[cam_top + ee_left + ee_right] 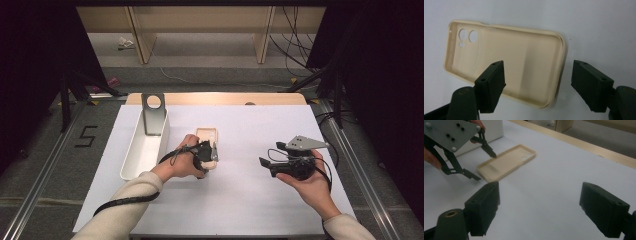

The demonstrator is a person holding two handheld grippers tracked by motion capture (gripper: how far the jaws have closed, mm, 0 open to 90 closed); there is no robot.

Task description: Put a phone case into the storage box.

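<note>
table: white sheet, carries everything; phone case is my landmark here.
white bin: long tray just left of the case, grey metal stand upright at its far end. Looks like the drop spot, my guess.
phone case: beige, lies flat, open side up, camera holes at far end; near middle of table, just right of the bin.
left gripper: right over the case's near end, pointing down. My fingers apart, one above the case's inside, other past its end wall on bare table. Nothing clamped yet.
right gripper: well right of the case, held above the table, fingers wide apart, empty.
how to do it well: drop till the end wall sits betw. the pads, then close on that wall only. It's soft & thin, so squeeze gently, lift level, don't drag it across the sheet.
</note>
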